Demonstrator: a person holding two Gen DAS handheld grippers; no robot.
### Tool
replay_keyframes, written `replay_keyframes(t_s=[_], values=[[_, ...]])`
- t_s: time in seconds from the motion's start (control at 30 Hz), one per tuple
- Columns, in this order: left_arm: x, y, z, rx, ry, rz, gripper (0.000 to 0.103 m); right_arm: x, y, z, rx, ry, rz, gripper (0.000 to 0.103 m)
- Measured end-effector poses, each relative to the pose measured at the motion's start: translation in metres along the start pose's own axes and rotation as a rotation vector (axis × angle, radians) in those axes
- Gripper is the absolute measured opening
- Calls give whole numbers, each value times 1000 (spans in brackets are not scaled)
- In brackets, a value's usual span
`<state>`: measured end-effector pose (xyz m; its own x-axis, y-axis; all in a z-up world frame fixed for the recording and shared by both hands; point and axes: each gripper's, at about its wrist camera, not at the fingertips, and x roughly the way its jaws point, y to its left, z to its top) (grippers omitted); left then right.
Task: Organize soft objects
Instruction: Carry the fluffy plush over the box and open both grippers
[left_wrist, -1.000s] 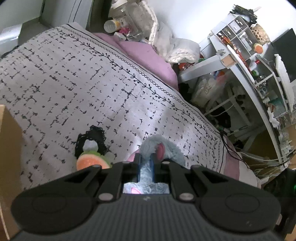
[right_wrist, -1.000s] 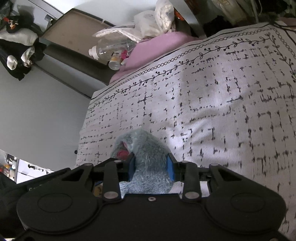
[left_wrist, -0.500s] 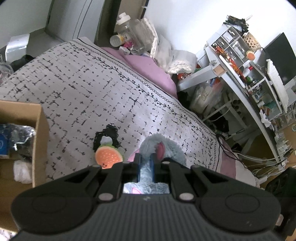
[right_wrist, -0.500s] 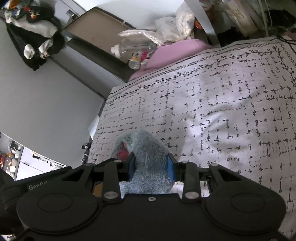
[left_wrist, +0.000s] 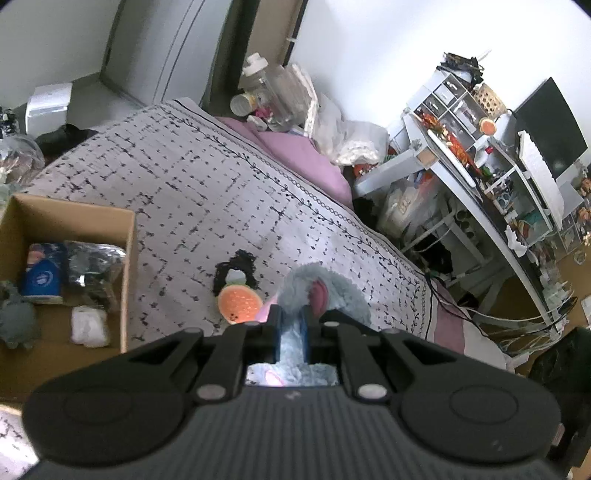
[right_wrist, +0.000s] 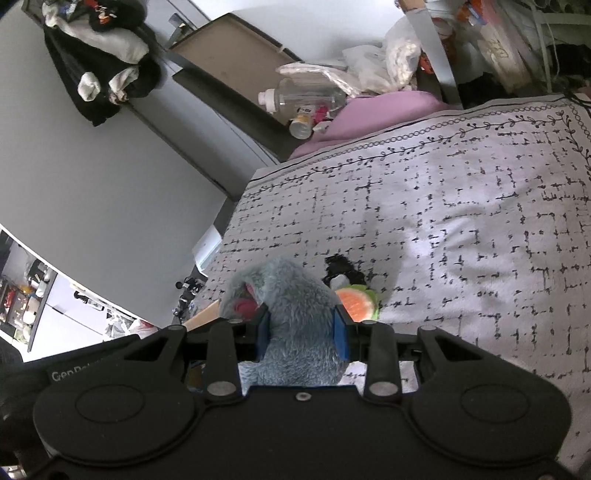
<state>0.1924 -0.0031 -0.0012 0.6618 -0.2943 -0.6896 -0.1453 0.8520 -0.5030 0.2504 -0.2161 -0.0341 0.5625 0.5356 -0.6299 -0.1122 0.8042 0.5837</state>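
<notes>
Both grippers hold one grey furry plush toy with pink ears above the bed. My left gripper (left_wrist: 290, 325) is shut on a thin part of the grey plush (left_wrist: 328, 291). My right gripper (right_wrist: 300, 328) is shut on the plush's thick body (right_wrist: 295, 306). A small black penguin plush with a watermelon slice (left_wrist: 238, 295) lies on the patterned bedspread (left_wrist: 184, 192), just beyond the held toy; it also shows in the right wrist view (right_wrist: 351, 291). A cardboard box (left_wrist: 127, 258) with several soft items stands at the left.
A pink pillow (left_wrist: 303, 158), bottles and plastic bags lie at the bed's far end. A cluttered white desk (left_wrist: 480, 177) with a monitor stands to the right. A wardrobe with hanging clothes (right_wrist: 99, 66) is left of the bed.
Both grippers have risen and pulled back with the grey plush. The cardboard box has come into the left wrist view, and the penguin plush now shows in the right wrist view.
</notes>
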Motion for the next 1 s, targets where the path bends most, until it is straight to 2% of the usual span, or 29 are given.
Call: replay_keyframes(t_s=[0.43,1.0], values=[[-42,41,-7,-31,-55,42,9,9,44,-30,-52,17,47,34],[-70,115,-8,-108,-80,106,10,51,96,-67,-117,97,115,34]])
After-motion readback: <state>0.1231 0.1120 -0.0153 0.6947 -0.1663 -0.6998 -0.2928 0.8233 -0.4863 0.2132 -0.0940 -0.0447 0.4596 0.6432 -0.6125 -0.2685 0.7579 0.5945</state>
